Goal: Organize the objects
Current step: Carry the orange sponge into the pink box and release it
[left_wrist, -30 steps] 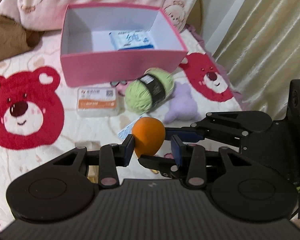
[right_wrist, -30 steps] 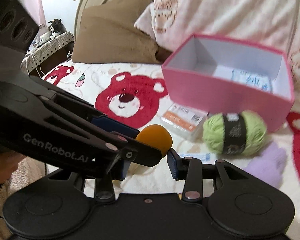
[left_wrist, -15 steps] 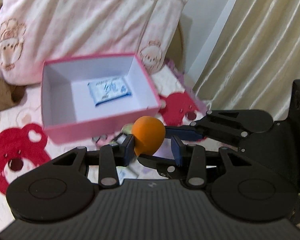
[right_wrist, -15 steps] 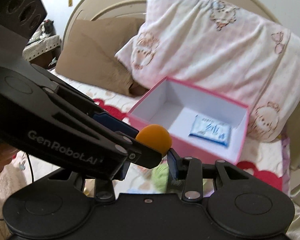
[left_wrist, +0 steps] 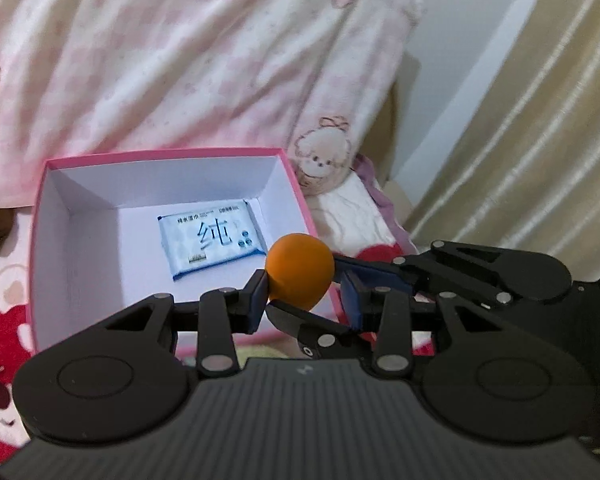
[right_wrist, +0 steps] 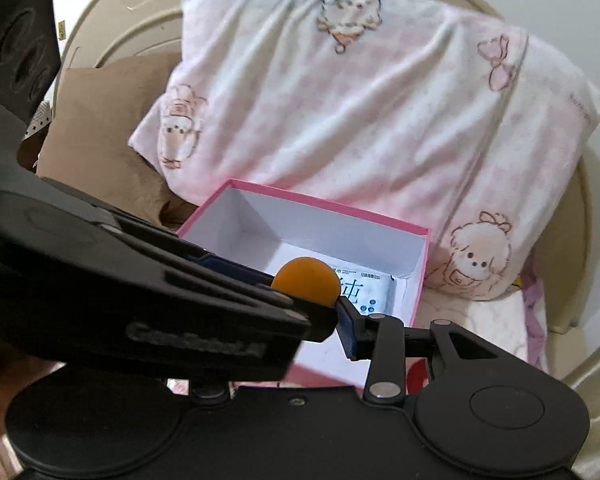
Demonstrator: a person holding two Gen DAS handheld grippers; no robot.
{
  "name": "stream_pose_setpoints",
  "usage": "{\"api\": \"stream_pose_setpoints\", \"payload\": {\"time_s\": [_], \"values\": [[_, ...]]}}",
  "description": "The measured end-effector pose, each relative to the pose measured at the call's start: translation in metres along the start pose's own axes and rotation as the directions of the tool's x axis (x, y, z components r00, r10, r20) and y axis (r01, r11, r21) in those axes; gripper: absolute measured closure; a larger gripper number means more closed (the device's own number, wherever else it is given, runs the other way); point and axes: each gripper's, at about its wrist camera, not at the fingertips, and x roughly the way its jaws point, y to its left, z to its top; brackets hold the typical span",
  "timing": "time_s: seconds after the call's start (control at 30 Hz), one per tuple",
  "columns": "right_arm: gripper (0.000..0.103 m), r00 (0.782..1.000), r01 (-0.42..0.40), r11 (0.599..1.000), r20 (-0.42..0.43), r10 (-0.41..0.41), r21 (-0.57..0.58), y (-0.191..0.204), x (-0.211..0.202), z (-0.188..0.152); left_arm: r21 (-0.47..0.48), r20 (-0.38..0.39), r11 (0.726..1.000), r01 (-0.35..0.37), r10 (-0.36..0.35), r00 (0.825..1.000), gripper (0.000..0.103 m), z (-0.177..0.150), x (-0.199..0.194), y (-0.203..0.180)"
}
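Observation:
An orange egg-shaped sponge sits between the fingers of both grippers, which cross each other. My left gripper holds it at its left pad; a gap shows at the right pad. My right gripper also closes around the sponge, its left finger hidden behind the left gripper's body. The sponge hangs over the right front corner of an open pink box with white inside. A blue-and-white wipes packet lies flat on the box floor. The box and packet also show in the right wrist view.
A pink-and-white cartoon pillow leans behind the box. A brown pillow lies to its left. The bedsheet has red bear prints. A beige curtain hangs at the right. A curved headboard stands behind.
Both grippers rose and moved forward with the sponge, from above the sheet near the green yarn to over the box's front right corner. The yarn and small items dropped out of view.

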Motion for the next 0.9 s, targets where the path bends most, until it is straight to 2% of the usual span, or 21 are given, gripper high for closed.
{"api": "stream_pose_setpoints", "payload": {"time_s": [0.1,0.17,0.23,0.37,0.7,0.8,0.9], "values": [[0.058,1.000,-0.019,1.000,-0.021,0.019,0.017,-0.014,0.029,0.004,-0.055,0.014,0.998,-0.005,0.005,1.000,0.065,0.006,0.026,0.016],[0.058,0.999,-0.037,0.999,-0.026,0.038,0.031,-0.021,0.048,0.006,-0.090,0.034,0.995,-0.030,0.033,0.999,0.065,0.008,0.041,0.026],[0.058,0.997,-0.064,0.997,-0.042,0.066,0.047,-0.028,0.068,0.007,-0.110,0.033,0.992,-0.056,0.060,0.998,0.065,0.010,0.056,0.035],[0.058,0.990,-0.091,0.993,-0.098,0.098,0.075,-0.036,0.103,0.005,-0.166,-0.003,0.984,-0.067,0.067,0.998,0.065,0.010,0.086,0.056],[0.060,0.975,-0.032,0.998,-0.219,0.043,0.052,-0.042,0.156,-0.004,-0.337,-0.054,0.941,-0.040,0.023,0.998,0.065,-0.007,0.141,0.091],[0.061,0.973,-0.015,1.000,-0.231,0.016,0.004,-0.037,0.162,-0.008,-0.341,-0.064,0.939,-0.046,0.026,0.998,0.065,-0.012,0.146,0.093],[0.061,0.974,-0.025,1.000,-0.224,0.022,-0.010,-0.037,0.163,-0.012,-0.320,-0.060,0.945,-0.070,0.053,0.997,0.062,-0.015,0.146,0.093]]}}
